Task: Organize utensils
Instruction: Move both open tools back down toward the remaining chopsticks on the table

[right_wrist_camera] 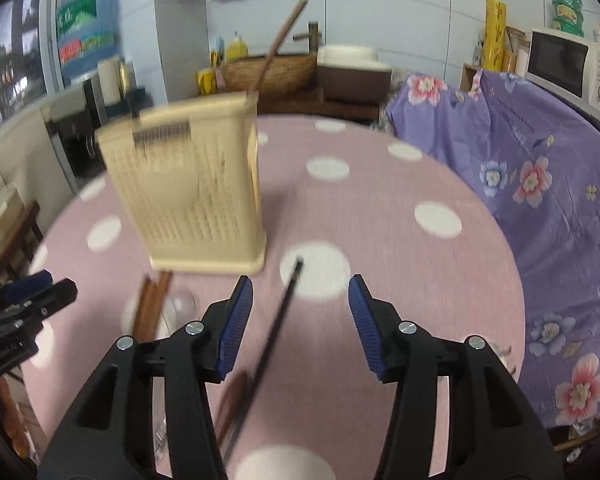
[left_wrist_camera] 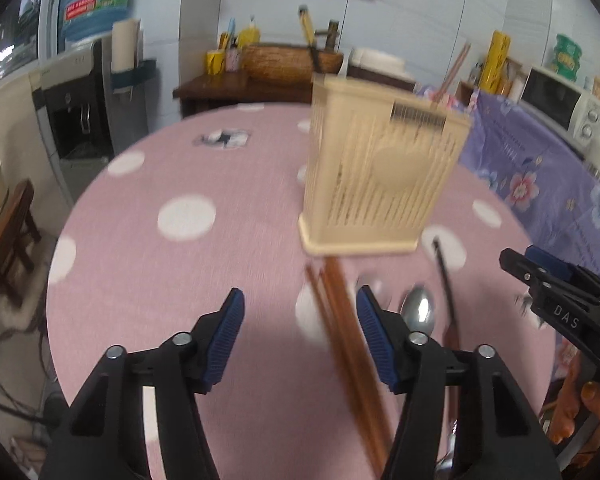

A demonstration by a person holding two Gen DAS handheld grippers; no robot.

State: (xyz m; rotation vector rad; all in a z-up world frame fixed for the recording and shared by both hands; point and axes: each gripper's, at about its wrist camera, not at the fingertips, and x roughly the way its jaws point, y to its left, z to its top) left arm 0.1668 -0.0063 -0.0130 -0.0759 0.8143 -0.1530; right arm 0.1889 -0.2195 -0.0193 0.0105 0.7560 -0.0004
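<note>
Left gripper (left_wrist_camera: 300,336): jaws apart, gripping nothing; brown chopsticks (left_wrist_camera: 340,328) lie between them on the table, just in front of the beige utensil holder (left_wrist_camera: 384,172). Right gripper (right_wrist_camera: 300,324): jaws apart, empty, a black chopstick (right_wrist_camera: 276,328) between them. Spoon (left_wrist_camera: 419,311) beside the chopsticks. Pink dotted tablecloth (right_wrist_camera: 400,280) lies bare right of the holder.

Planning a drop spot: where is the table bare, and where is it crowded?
Bare: the pink cloth left of the utensil holder, and right of the black chopstick toward the purple floral cover. Crowded: in front of the holder, with brown chopsticks and a spoon.
</note>
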